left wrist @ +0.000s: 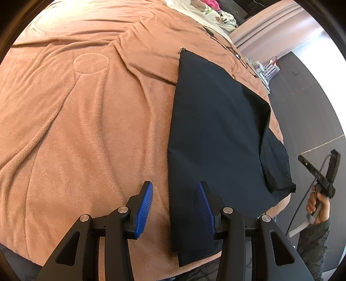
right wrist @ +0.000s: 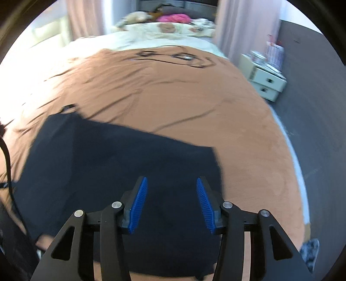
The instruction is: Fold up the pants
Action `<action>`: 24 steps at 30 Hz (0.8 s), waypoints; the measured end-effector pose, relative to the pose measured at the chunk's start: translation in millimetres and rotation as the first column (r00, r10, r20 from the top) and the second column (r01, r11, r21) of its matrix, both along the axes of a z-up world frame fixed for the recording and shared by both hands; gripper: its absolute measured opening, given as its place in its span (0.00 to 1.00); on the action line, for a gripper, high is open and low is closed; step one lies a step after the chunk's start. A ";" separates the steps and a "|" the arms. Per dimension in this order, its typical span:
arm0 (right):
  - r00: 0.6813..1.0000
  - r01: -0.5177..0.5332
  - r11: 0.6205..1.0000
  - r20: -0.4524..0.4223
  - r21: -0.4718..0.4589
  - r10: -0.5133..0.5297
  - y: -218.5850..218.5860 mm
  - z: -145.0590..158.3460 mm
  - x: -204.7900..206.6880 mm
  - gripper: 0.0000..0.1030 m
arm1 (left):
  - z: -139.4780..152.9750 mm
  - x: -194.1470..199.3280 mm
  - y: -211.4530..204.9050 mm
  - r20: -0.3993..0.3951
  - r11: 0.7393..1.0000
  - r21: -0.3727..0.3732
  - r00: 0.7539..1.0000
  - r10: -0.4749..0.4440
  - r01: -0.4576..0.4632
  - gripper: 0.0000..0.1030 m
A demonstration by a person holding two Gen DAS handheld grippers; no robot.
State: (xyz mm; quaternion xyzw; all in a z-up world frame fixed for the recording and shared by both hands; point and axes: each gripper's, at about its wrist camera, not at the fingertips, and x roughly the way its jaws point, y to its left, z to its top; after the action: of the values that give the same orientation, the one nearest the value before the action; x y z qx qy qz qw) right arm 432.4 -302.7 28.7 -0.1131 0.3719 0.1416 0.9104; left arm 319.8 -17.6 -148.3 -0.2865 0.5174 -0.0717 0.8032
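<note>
Dark navy pants [left wrist: 212, 134] lie folded lengthwise on a bed covered with a peach blanket [left wrist: 86, 108]. Their far part is doubled over, with a loose end hanging off the bed's right edge. My left gripper [left wrist: 175, 188] is open and empty, hovering over the pants' near left edge. My right gripper [right wrist: 172, 183] is open and empty above the pants [right wrist: 112, 168], which spread dark beneath and to the left of it; this view is motion-blurred. The right tool [left wrist: 324, 179] also shows in the left wrist view, held in a hand off the bed's right side.
Black cables [right wrist: 173, 57] lie on the blanket [right wrist: 194, 103] near the far end. Pillows and a pink item [right wrist: 173, 18] sit at the bed's head. A white drawer unit [right wrist: 266, 80] stands on the dark floor to the right of the bed.
</note>
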 end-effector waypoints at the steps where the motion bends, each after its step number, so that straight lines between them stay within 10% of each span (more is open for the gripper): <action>1: 0.999 -0.032 0.999 -0.002 -0.003 0.032 7.0 -2.1 -8.3 0.44 | -0.3 0.0 -0.6 -0.003 1.000 0.000 1.000 -0.003 0.003 0.45; 24: 0.917 -0.387 0.922 -0.116 -0.033 0.381 68.3 -47.9 -48.9 0.45 | 3.7 -20.5 1.4 0.002 1.000 -0.002 1.000 0.011 -0.011 0.51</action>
State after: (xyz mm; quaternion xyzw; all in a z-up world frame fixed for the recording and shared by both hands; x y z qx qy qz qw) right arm 383.5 -234.4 -19.2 -0.2010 0.3947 0.3131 0.8401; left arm 299.3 -16.1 -144.6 -0.2900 0.5149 -0.0680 0.8038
